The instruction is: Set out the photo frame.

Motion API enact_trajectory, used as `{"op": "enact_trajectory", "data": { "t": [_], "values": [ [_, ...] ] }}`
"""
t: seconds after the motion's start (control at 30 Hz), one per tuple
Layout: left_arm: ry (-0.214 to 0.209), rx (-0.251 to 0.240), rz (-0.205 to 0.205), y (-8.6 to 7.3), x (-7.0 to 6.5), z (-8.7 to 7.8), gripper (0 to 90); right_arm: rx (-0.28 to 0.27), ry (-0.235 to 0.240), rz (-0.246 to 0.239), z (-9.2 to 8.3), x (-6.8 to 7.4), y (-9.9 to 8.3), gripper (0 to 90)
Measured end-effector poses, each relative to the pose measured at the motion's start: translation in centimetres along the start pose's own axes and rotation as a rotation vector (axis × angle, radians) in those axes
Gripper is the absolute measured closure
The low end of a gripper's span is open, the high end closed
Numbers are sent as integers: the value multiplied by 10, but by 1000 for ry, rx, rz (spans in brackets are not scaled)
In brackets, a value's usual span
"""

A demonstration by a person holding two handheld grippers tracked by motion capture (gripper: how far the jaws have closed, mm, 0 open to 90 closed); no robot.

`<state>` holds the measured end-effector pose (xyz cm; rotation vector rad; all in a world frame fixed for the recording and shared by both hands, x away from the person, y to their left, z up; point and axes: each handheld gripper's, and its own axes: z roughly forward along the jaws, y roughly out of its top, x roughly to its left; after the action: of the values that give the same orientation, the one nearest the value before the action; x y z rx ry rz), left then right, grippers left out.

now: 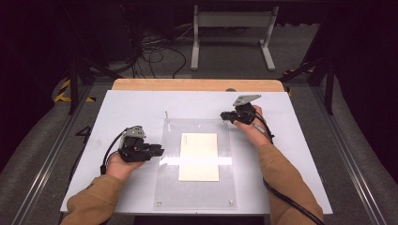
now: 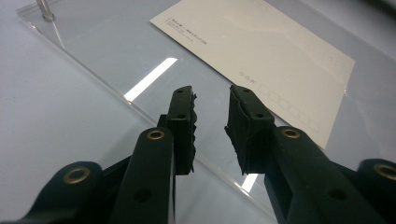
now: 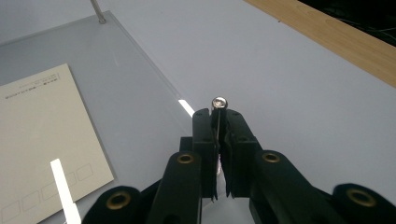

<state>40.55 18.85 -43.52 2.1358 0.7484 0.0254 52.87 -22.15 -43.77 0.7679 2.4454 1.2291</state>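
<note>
Our left hand (image 1: 123, 165) held the left gripper (image 1: 158, 151) low, out in front of us, and its tips pointed to the right. Its jaws stood a little apart with nothing between them. Our right hand (image 1: 251, 127) held the right gripper (image 1: 224, 115) farther from us, pointing left. Its jaws were pressed together on a thin metal pin (image 3: 218, 103). Both our arms wore brown sleeves (image 1: 284, 180).
</note>
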Motion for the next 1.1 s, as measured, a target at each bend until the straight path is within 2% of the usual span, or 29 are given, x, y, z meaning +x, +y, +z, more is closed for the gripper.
{"op": "enact_trajectory", "data": {
  "t": [0.03,0.07,0.17,0.2,0.23,0.27,0.4,0.43,0.53,0.6,0.63,0.97,1.0,1.1],
  "values": [
    [-1,-1,19,1,1,-1,706,1,-3,0,0,0,0,849],
    [-1,-7,8,1,0,-1,705,2,-2,5,0,0,0,849],
    [3,-9,20,0,0,-3,704,13,8,71,0,-3,1,850],
    [-3,-12,5,-1,-1,-3,704,20,13,93,0,-4,2,849],
    [-3,-12,5,-1,-1,-3,704,20,13,93,0,-4,2,849],
    [2,-15,20,-2,1,-5,704,42,15,124,1,-5,5,847],
    [7,-23,17,-3,0,-10,704,76,19,156,1,-7,9,845],
    [6,-32,6,-4,-2,-11,704,84,21,166,2,-7,10,844],
    [11,-41,16,-4,-6,-17,703,111,19,197,3,-8,14,844],
    [17,-42,40,-4,-7,-21,702,116,23,222,3,-9,14,843],
    [11,-47,25,-5,-8,-21,702,116,24,234,3,-10,14,842],
    [16,-69,24,-5,-10,-28,696,139,-2,331,6,-12,18,845],
    [13,-72,46,-4,-11,-32,685,142,-4,340,6,-12,18,845],
    [-10,-81,65,-3,-17,-37,646,150,-4,358,6,-13,19,845]
  ]
}}
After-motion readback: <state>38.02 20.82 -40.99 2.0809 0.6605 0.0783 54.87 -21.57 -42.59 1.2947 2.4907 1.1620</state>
